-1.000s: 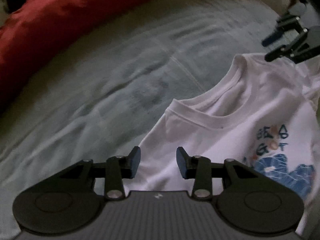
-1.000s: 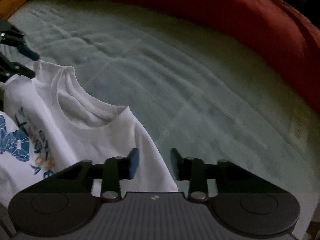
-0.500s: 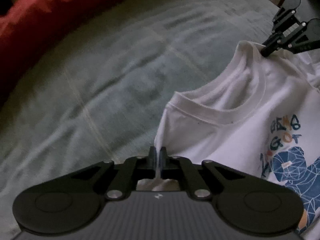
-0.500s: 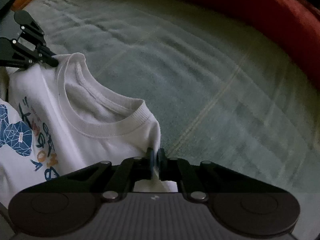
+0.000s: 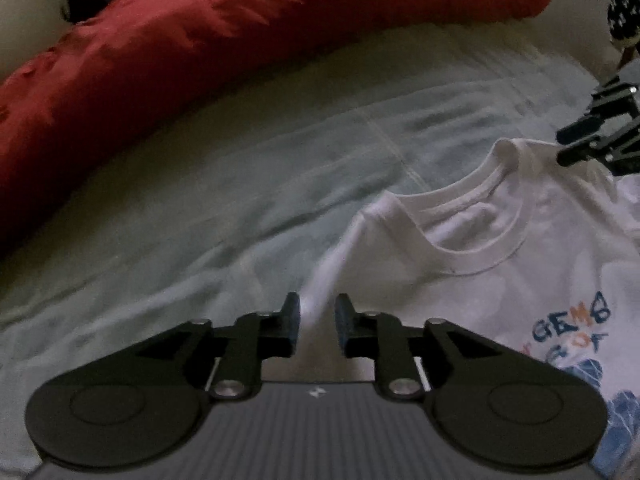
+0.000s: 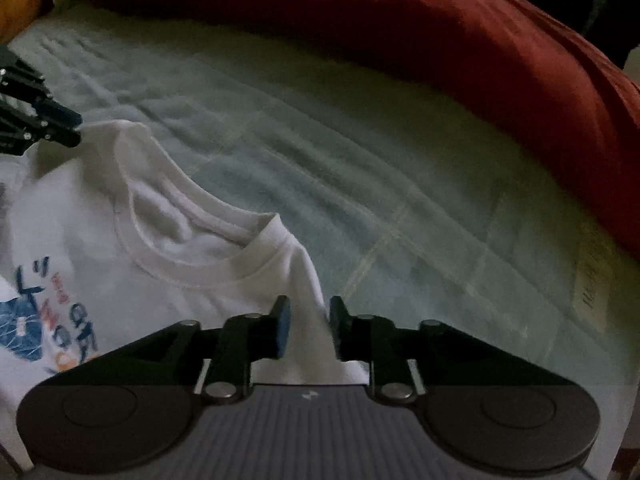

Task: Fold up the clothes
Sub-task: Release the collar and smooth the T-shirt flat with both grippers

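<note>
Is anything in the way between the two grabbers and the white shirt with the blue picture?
Nothing visible. The left gripper and right gripper each sit right over a shoulder of the white printed T-shirt, jaws opening, cloth between them, on the pale green bedspread.

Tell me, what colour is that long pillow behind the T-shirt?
Deep red. The pillow shows best in the left wrist view, beyond the white T-shirt.

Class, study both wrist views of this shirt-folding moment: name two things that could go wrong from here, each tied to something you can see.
1. Both the left tongs and the right tongs are opening, with the white T-shirt's shoulder fabric between them; it may slump unevenly.
2. The collar looks bunched, so a later fold might trap that crease.
</note>
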A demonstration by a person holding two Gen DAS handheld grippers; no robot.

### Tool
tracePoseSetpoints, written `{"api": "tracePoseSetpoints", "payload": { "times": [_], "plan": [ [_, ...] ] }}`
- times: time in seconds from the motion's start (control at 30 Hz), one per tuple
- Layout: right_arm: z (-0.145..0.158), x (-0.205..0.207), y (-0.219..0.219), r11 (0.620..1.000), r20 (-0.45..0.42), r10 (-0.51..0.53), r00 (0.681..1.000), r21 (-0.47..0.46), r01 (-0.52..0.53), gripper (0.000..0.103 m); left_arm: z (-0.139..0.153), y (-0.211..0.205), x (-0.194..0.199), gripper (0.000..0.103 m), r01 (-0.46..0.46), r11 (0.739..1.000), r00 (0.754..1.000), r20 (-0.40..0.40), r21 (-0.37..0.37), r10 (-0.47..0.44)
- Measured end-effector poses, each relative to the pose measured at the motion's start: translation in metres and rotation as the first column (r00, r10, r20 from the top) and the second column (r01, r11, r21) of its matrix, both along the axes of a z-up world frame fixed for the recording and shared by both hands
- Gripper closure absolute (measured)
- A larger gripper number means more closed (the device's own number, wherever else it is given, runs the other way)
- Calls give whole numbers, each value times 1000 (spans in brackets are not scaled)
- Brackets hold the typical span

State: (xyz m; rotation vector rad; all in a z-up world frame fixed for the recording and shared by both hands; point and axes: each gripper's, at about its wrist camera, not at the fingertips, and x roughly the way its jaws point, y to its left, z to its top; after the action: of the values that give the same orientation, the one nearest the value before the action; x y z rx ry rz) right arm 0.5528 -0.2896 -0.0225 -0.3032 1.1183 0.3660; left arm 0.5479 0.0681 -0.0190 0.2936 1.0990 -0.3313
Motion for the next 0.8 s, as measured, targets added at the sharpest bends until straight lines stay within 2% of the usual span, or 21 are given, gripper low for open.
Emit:
{"api": "tracePoseSetpoints", "payload": {
  "times": [0.03,0.1,0.27,0.43,0.6,0.8],
  "plan": [
    [4,-7,-2,1000,7,-16,1000,1,16,59,3,4,-7,65,-17,1000,1000,1,-1,17],
    [14,-25,-10,998,9,-54,999,23,54,52,10,10,-22,63,-50,999,999,4,-4,50],
    [19,-89,-34,976,-50,-211,976,46,213,48,23,16,-62,62,-151,988,988,-34,-41,150],
    [5,-176,-52,923,-179,-370,912,38,382,46,37,3,-99,59,-204,973,978,-68,-107,198],
    [-6,-243,-71,871,-229,-479,847,-4,492,45,61,-28,-117,58,-151,983,989,-8,-103,151],
    [-2,-300,-113,760,-187,-641,745,-21,649,45,97,-65,-127,56,-49,992,995,77,-116,58]
  ]
}}
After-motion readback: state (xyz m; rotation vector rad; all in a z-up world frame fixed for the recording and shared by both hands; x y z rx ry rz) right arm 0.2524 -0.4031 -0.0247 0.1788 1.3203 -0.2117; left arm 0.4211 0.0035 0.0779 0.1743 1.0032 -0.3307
